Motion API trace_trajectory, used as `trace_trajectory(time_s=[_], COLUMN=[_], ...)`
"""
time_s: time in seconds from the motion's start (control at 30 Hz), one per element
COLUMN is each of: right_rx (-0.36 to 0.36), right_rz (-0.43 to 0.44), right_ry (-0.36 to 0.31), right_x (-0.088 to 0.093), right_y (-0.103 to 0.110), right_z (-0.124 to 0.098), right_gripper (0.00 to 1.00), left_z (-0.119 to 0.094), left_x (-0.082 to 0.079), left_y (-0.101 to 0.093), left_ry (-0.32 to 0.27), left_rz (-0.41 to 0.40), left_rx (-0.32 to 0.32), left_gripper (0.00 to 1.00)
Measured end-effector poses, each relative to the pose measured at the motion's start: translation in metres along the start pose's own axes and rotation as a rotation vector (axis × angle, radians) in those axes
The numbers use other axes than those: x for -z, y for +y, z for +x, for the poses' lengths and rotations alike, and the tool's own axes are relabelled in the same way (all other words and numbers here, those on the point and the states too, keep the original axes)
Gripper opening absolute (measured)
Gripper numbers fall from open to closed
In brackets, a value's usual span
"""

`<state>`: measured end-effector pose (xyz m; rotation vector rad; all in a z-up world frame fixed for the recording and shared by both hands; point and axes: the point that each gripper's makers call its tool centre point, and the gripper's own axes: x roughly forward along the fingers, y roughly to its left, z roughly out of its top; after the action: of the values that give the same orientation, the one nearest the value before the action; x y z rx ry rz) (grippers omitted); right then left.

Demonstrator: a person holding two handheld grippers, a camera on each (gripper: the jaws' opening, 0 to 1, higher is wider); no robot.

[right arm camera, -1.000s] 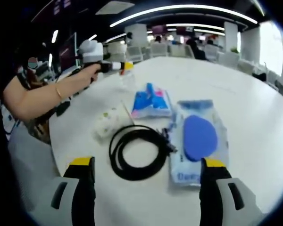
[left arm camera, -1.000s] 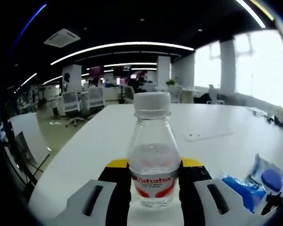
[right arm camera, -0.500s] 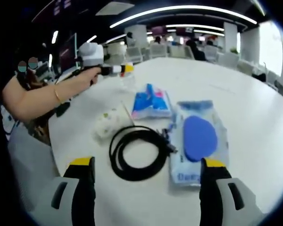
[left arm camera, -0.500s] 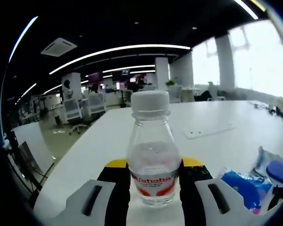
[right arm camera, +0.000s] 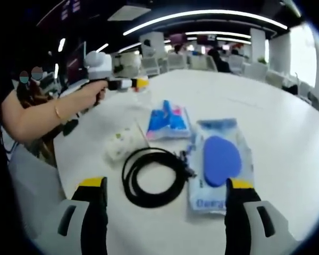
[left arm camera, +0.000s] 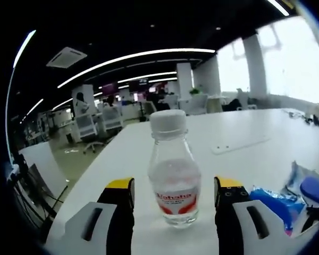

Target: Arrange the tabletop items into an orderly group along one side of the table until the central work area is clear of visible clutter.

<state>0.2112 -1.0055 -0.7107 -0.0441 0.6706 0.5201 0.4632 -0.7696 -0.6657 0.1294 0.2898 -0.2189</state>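
Now left tongs (left arm camera: 173,197) stand open around bottle (left arm camera: 173,170).

A clear capped water bottle (left arm camera: 174,172) stands upright beside a blue packet (left arm camera: 274,204) on the white table (left arm camera: 244,133).

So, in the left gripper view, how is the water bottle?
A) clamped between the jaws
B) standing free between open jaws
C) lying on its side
B: the water bottle stands upright on the white table, with gaps to both jaws of the left gripper.
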Motion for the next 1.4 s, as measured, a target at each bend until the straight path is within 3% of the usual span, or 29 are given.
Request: trace_trajectory(time_s=[0.27,0.47,0.63,0.93,1.4], right_rx=[-0.006,0.024,0.052,0.113,0.16], right_rz=[-0.018,0.012,0.026,0.157,0.156], right_ry=[-0.028,-0.042,-0.057,-0.113,-0.114], right_x=[-0.016,-0.026,-0.038,-0.053,-0.062], right_y=[-0.001,-0.006,-0.007,-0.014,-0.015], right_z=[-0.003,-0.002,0.0,0.005,0.025], right_gripper=[0.88,0.86,0.84,0.78,0.67], left_z=[-0.012,-0.026,-0.038,-0.057,-0.048], left_x=[-0.005,-0.021,-0.023,-0.012,0.017], left_y=[0.003,-0.002,-0.013,-0.043,-0.078], left_ry=[-0.003,-0.039,-0.029,0.004,0.048], left_rz=[0.017,0.054,0.086,0.143,0.177], left_rx=[0.033,0.084,0.149,0.247,0.348], left_gripper=[0.73,0.77,0.79,0.7,0.57])
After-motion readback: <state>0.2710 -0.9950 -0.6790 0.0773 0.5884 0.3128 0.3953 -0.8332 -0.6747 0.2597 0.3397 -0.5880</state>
